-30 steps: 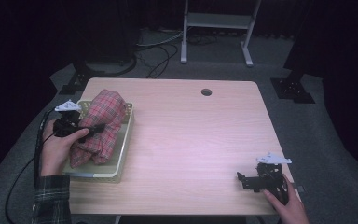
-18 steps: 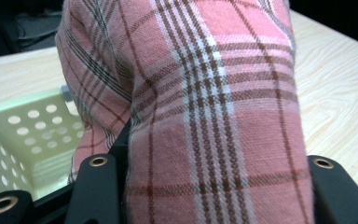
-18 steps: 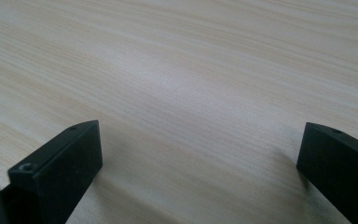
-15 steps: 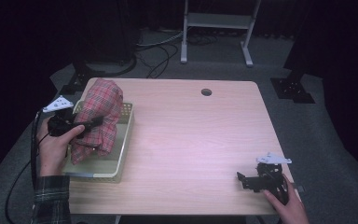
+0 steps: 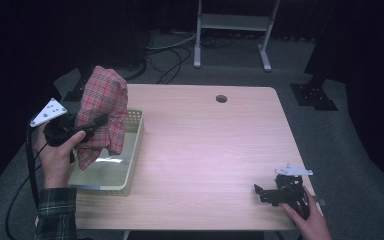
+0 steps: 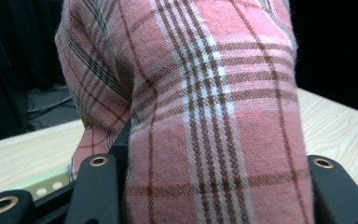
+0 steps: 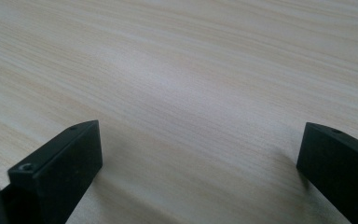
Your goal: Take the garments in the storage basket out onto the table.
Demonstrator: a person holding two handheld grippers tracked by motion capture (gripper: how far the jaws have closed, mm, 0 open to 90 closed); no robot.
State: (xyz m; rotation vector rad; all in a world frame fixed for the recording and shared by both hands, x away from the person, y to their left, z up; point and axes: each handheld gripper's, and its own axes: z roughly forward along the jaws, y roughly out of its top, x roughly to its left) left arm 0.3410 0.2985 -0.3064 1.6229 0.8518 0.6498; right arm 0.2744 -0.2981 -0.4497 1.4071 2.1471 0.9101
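A red plaid cloth hangs lifted above a pale green basket at the table's left. My left gripper is shut on the cloth, and its lower hem still dangles into the basket. In the left gripper view the plaid cloth drapes between and over the two black jaws. My right gripper rests low on the wooden table near the front right corner. Its jaws stand wide apart over bare wood with nothing between them.
A round cable hole sits near the table's far edge. Beyond the table stand a metal frame and cables on the dark floor. A black stand base lies off the table's right side.
My left gripper has risen and lifted the plaid cloth up out of the basket, so the basket's inside now shows. The right gripper has stayed put.
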